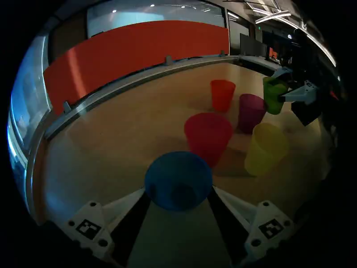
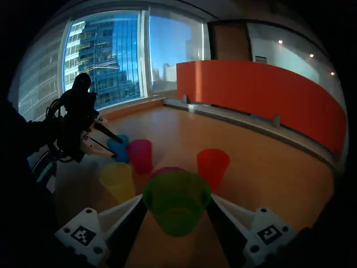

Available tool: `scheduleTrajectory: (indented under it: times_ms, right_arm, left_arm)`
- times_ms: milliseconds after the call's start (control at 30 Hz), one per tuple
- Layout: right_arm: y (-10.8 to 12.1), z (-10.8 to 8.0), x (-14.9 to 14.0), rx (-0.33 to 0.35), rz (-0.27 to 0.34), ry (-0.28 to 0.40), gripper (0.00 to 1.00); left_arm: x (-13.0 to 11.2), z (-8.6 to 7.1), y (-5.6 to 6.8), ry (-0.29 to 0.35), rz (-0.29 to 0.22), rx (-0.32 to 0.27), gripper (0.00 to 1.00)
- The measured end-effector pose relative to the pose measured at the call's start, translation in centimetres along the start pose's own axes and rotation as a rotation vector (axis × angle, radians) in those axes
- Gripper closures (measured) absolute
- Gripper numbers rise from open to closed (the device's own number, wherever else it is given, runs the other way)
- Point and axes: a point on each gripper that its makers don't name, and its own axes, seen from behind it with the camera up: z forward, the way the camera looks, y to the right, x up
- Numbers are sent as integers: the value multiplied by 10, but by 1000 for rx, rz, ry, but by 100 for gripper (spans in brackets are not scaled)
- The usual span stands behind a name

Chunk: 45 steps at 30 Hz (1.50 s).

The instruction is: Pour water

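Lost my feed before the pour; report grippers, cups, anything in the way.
Left gripper shut on blue cup, right gripper shut on green cup. Both upright, not pouring. Between them: red cup, yellow cup, purple cup; orange cup beside.

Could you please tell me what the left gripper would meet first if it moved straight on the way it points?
Probably the dark red cup, which stands on the table just beyond the blue cup held in the left gripper, slightly right of its line; depth is unclear.
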Motion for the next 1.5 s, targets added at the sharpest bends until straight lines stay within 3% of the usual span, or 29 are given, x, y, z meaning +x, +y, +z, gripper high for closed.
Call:
scheduleTrajectory:
  times_ms: [767, 1500]
  right_arm:
    - [-25, 12, -53, 43, 15, -91, 11]
    - [-29, 6, -59, 23, -9, -97, 8]
  left_arm:
    - [-15, -17, 3, -18, 7, 22, 14]
    - [-16, -31, 11, 4, -1, 28, 14]
